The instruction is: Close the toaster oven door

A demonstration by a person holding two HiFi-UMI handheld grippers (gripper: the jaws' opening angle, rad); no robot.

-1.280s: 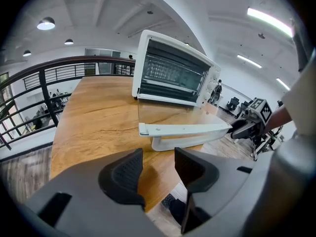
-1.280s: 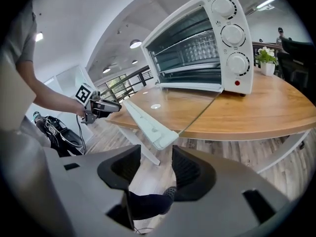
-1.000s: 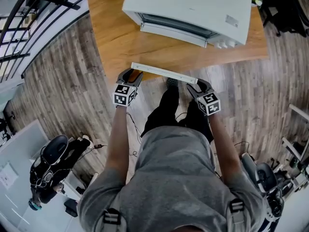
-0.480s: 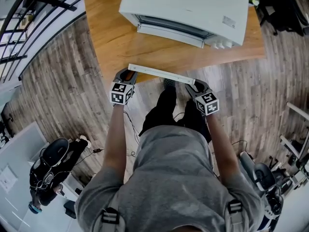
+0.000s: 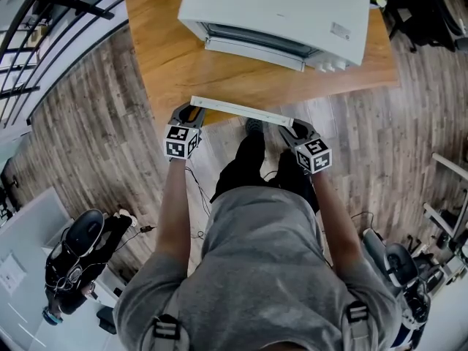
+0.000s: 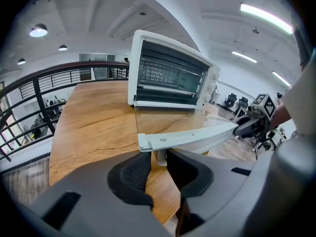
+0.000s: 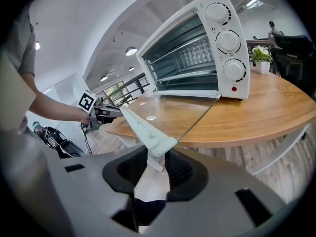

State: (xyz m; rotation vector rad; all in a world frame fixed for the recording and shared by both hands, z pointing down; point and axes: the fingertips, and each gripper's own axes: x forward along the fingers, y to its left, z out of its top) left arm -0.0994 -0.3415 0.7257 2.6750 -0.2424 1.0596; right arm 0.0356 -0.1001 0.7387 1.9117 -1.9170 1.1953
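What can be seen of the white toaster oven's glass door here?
The glass door is a clear pane hinged at the base of the white toaster oven. It is fully open, lying about level over the wooden table. Its white handle bar juts past the table edge. The left gripper and right gripper, jaws just closed in, pinch the bar's end posts.

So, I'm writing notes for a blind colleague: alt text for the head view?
Seen from above, a person's left gripper and right gripper, jaws just closed further, each grip one end of the handle on the open door of a white toaster oven on a wooden table.
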